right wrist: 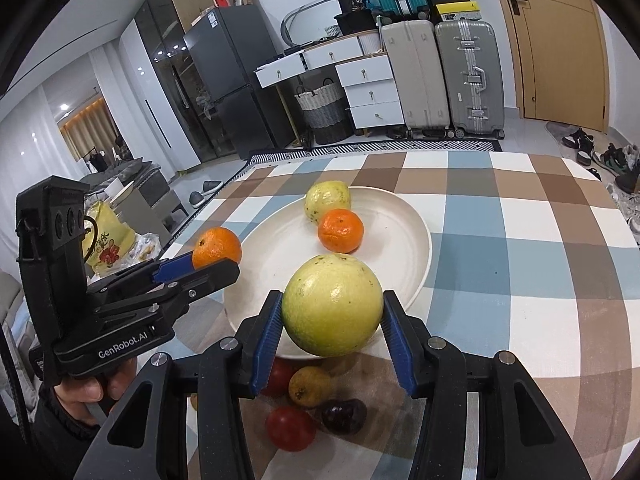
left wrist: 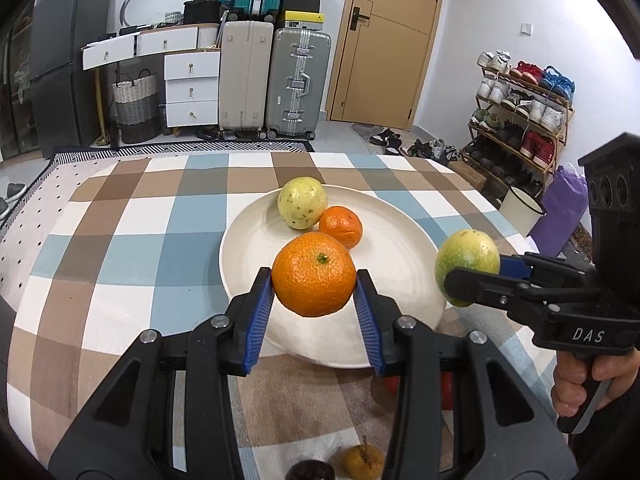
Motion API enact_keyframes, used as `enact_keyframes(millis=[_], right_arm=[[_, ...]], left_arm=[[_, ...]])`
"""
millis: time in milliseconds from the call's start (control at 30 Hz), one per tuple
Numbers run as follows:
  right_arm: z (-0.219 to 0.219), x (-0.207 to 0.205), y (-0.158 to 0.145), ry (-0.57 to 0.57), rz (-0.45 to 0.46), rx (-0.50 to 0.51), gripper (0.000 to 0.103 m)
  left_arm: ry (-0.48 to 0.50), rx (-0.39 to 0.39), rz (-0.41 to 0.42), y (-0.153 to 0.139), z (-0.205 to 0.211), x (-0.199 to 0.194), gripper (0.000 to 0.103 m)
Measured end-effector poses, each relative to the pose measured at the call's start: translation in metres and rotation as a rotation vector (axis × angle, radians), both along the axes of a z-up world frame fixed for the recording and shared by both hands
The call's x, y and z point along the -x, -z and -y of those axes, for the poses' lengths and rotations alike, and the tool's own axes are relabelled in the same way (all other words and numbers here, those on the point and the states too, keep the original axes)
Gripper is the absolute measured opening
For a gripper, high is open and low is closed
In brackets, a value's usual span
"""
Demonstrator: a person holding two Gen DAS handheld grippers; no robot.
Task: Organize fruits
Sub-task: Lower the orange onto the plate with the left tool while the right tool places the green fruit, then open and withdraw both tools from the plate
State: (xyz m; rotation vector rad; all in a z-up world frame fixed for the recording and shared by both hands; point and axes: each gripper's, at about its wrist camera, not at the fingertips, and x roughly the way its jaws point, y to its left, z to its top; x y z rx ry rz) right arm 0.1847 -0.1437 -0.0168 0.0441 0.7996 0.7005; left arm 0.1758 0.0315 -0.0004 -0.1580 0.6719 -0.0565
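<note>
- The left tool (left wrist: 315,280) clamps a round orange tangerine (left wrist: 314,274) above the near rim of the wide cream plate (left wrist: 256,240).
- The right tool (right wrist: 332,312) clamps a round yellow-green fruit (right wrist: 332,304) above that plate's near edge on the checked tabletop (right wrist: 520,240).

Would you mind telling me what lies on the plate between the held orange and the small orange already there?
Nothing: bare white plate separates held orange from small orange, clearest in the left wrist view.

2 fruits on white plate (left wrist: 400,248) (orange (left wrist: 314,274), yellow-green fruit (right wrist: 332,306) held above).
</note>
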Motion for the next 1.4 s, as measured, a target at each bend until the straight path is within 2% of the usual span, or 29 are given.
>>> enact_keyframes(millis=[433, 600, 733, 967, 1067, 1133, 1167, 1267, 1400], right_arm=[[-0.016, -0.023, 0.022, 0.004, -0.030, 0.054, 0.049], [-0.016, -0.027, 0.021, 0.032, -0.004, 0.043, 0.050], [-0.005, -0.025, 0.010, 0.061, 0.030, 0.014, 0.055], [0.006, -0.022, 0.006, 0.073, 0.034, 0.000, 0.077], [0.009, -0.018, 0.006, 0.074, 0.028, 0.006, 0.085], [0.012, -0.014, 0.005, 0.075, 0.025, 0.005, 0.090], [0.013, -0.012, 0.005, 0.075, 0.025, 0.006, 0.092], [0.017, -0.005, 0.004, 0.072, 0.033, 0.015, 0.097], [0.019, 0.004, 0.001, 0.072, 0.048, 0.024, 0.102]], left_arm=[[0.006, -0.022, -0.034, 0.016, 0.003, -0.007, 0.038], [0.005, -0.023, -0.045, 0.021, 0.003, -0.010, 0.038], [0.001, -0.017, -0.047, 0.022, 0.001, -0.010, 0.038], [-0.003, -0.004, -0.035, 0.019, 0.000, -0.006, 0.038], [-0.009, 0.004, -0.030, 0.016, -0.002, -0.002, 0.049], [-0.022, 0.008, -0.025, 0.014, -0.004, 0.005, 0.062], [-0.024, 0.010, -0.020, 0.013, -0.004, 0.008, 0.064], [-0.030, 0.000, -0.002, 0.008, -0.005, 0.019, 0.079], [-0.044, -0.020, 0.017, 0.001, -0.004, 0.033, 0.085]])
